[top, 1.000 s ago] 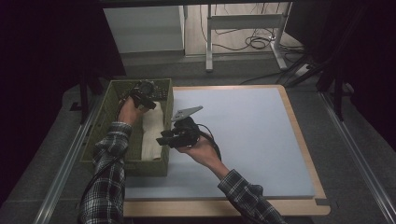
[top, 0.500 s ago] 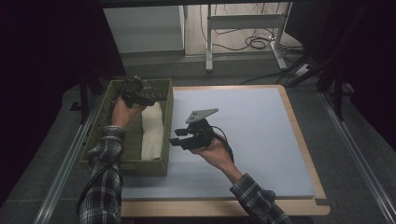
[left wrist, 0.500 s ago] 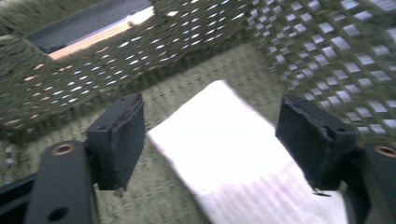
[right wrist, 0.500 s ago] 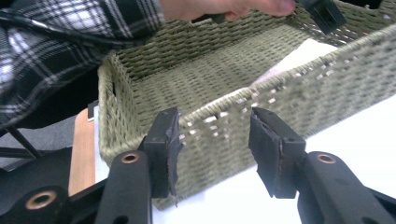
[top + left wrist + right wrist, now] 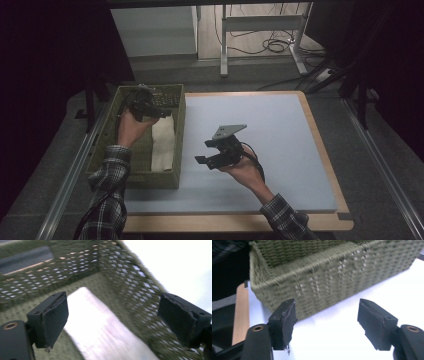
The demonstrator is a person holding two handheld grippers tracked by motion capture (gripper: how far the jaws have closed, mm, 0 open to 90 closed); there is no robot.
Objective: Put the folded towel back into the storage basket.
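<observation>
A green woven basket [image 5: 179, 131] stands at the left of the pale blue mat [image 5: 270, 135]. A folded white cloth [image 5: 163, 145] lies flat inside it, also seen as a bright strip [image 5: 100, 330] on the basket floor. My left gripper [image 5: 162, 107] hovers over the far end of the basket, open; its jaws have just been opening and nothing is between them. My right gripper [image 5: 206, 152] is held above the mat just right of the basket, facing the basket wall [image 5: 329, 285]. Its jaws have just been opening and are empty.
The mat rests on a wooden board [image 5: 320, 150] with a raised edge. Metal rails [image 5: 70, 175] run along both sides. Beyond the table stand a white cabinet [image 5: 155, 30] and a desk frame with cables [image 5: 270, 45] on the floor.
Both grippers have let go of the cloth, which now lies in the basket. The left gripper rose toward the basket's far end. The right gripper drew back rightward over the mat.
</observation>
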